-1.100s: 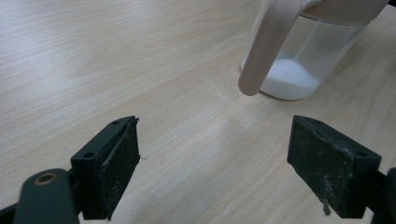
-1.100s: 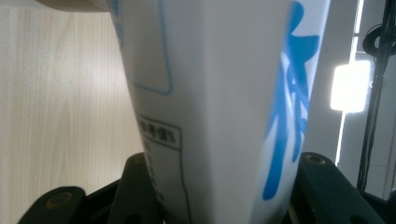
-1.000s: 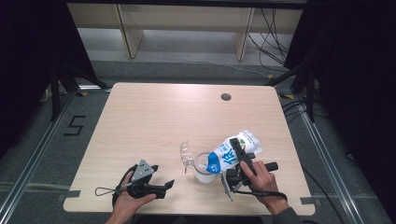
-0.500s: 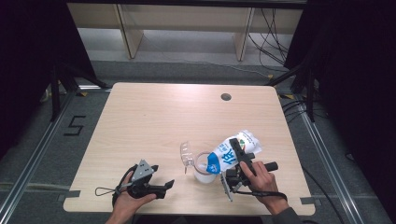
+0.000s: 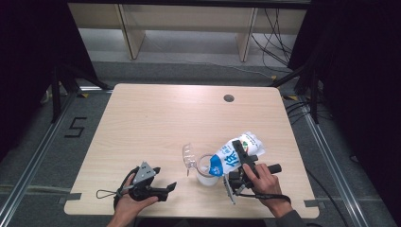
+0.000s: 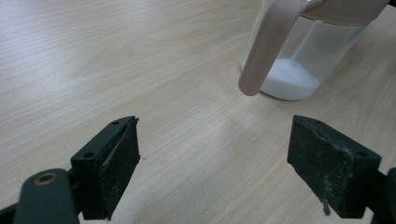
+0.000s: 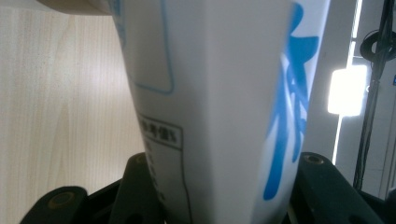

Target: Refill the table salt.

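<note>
The white pouch [image 5: 235, 154] bore large blue characters on its side, too tilted and blurred to read. In the right gripper view, the pouch [image 7: 219, 107] carried a small boxed line of print ending in a percent sign, otherwise illegible. A black "5" [image 5: 75, 126] was marked on the floor left of the table.

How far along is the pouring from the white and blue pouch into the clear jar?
Done: the jar already has white powder across its bottom, and its lid stands open. In hand: the right hand-held gripper grips the pouch, tilted with its blue end over the jar's mouth. The left hand-held gripper waits open beside it. Left: filling further, setting the pouch down, closing the lid.
</note>
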Motion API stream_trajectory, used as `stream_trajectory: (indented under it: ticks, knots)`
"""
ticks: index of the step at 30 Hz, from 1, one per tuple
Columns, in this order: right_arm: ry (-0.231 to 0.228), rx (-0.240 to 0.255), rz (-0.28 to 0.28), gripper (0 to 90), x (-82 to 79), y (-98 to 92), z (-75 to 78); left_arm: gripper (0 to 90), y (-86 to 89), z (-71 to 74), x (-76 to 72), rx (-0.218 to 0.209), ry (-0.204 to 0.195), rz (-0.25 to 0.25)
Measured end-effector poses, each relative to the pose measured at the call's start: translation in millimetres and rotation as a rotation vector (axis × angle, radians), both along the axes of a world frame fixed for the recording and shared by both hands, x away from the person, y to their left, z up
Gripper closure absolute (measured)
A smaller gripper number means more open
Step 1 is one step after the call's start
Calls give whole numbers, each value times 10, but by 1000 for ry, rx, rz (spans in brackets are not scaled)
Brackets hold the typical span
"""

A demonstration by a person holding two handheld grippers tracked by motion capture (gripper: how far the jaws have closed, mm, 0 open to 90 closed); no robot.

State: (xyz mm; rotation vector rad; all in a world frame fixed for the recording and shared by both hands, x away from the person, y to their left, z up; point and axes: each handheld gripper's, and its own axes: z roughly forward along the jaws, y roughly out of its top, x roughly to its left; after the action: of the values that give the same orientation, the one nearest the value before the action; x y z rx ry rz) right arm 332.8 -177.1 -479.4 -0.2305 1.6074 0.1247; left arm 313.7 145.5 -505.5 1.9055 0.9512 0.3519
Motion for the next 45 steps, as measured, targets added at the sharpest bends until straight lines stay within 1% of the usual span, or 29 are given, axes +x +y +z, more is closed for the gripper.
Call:
stream_trajectory:
  ticks: [5, 6, 8, 14, 15, 16, 17, 18, 19, 20, 21, 24, 25, 27, 28, 29, 30, 31, 32, 33, 34, 35, 36, 39, 40, 43, 44, 45]
  knots:
    - [0, 0, -4, 609, -1, -2, -3, 162, -1, -1, 0, -1, 1, -1]
    - [0, -8, -1, 609, 1, -4, -2, 162, -2, -1, 0, -1, 0, -1]
    - [0, -9, 0, 610, 1, -4, -2, 162, 3, 4, 2, 10, -6, -6]
    - [-1, -9, -1, 612, 0, 1, -4, 162, 2, 1, 3, 11, -6, -8]
    - [-1, -10, 1, 612, 0, 2, -3, 162, -4, -2, -1, 3, 1, -2]
    - [-18, -55, 17, 614, 5, 13, 31, 162, -4, -2, -1, 5, 2, -1]
    - [-18, -55, 17, 614, 5, 13, 31, 162, -4, -3, -1, 6, 2, -1]
    - [-24, -74, 19, 615, 3, 17, 45, 162, -8, -5, -2, 1, 3, 1]
    - [-20, -62, 17, 616, 3, 14, 37, 162, -10, -10, 2, -7, 6, -3]
    - [-17, -52, 17, 616, 5, 11, 29, 162, -8, -8, 3, -3, 3, -5]
    - [-18, -54, 18, 617, 5, 11, 29, 162, -4, -5, 5, 5, -3, -10]
    - [-18, -60, 17, 618, 6, 14, 28, 162, -5, -5, 4, 4, -3, -11]
    - [0, -9, -1, 619, 0, 3, -14, 162, -5, -6, 5, 3, -2, -12]
    - [0, -11, -1, 620, 0, 4, -11, 162, -4, -6, 6, 2, -3, -12]
    - [-4, -20, 5, 621, 3, 7, -2, 162, -4, -6, 6, 2, -2, -12]
    - [-21, -67, 21, 622, 9, 18, 33, 162, -4, -4, 4, 4, -4, -7]
    - [-17, -58, 16, 623, 6, 16, 25, 162, -9, -8, 1, -7, 4, -1]
    - [-17, -58, 16, 623, 6, 16, 25, 162, -8, -7, 0, -5, 3, -1]
    - [-12, -48, 9, 623, 1, 14, 17, 162, -8, -8, 1, -5, 3, -2]
    - [-15, -53, 15, 624, 5, 16, 21, 162, -4, -4, 1, 5, 1, -3]
    - [-22, -65, 21, 625, 4, 20, 30, 162, -5, -4, -2, 4, 3, -1]
    - [-22, -65, 21, 625, 4, 20, 30, 162, -5, -4, -2, 4, 3, -1]
    - [-7, -21, 5, 626, -3, 10, -1, 162, -6, -4, -2, 1, 4, -1]
    - [-8, -21, 7, 628, -3, 10, -3, 162, -2, -2, -1, 3, 3, -1]
    - [-9, -20, 8, 628, -3, 10, -3, 162, -7, -3, -2, -5, 3, 2]
    - [-9, -21, 8, 630, -3, 10, -3, 162, -1, 1, -2, 3, 2, 0]
    - [-13, -26, 18, 630, 2, 8, -3, 162, -1, 1, -2, 3, 2, 1]
    - [-1, -19, 6, 630, -5, 6, -11, 163, 0, 1, -2, 3, 2, 1]
